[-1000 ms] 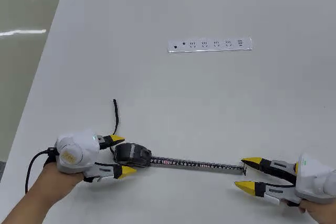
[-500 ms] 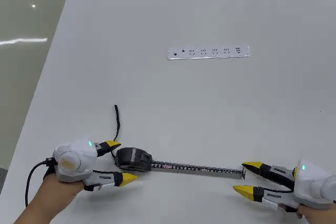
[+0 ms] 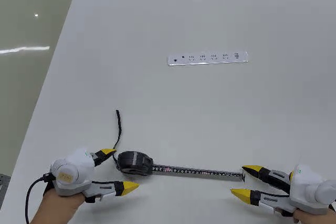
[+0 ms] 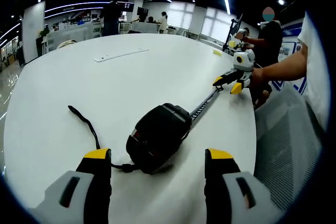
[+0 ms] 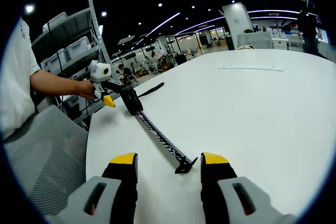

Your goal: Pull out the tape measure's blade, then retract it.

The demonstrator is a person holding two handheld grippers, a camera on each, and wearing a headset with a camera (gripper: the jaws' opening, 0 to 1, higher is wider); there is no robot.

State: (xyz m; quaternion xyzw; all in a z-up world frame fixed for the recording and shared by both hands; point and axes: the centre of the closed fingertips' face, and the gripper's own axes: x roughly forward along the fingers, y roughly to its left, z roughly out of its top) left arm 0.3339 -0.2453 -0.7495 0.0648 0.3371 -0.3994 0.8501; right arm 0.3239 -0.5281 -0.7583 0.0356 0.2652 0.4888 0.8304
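Moved since a second ago: left hand-held gripper [image 3: 121, 168], drawn back a little, so the tape measure's case now sits just ahead of its yellow tips rather than between them. Blade length looks unchanged.

Near edge of tabletop [image 3: 210, 108], left side: left hand-held gripper, jaws spread, gripping nothing, aimed at the case. Judged to be placed there to steady the case.

Near edge, toward the right corner: right hand-held gripper [image 3: 244, 181], jaws spread, empty. Blade hook [image 5: 185, 164] lies on the surface between and just ahead of its tips, untouched. Judged let go after the pull.

Tape measure [image 3: 134, 162]: dark case close to the near edge, left of middle. Blade [image 3: 197, 171] lies flat along that edge, reaching the right hand-held gripper. Pull-out appears done, retraction not yet.

Wrist strap [image 3: 119, 124]: black, trailing from the case toward the far edge.

Power strip [image 3: 207, 57]: white, mid-tabletop, well apart, not involved.
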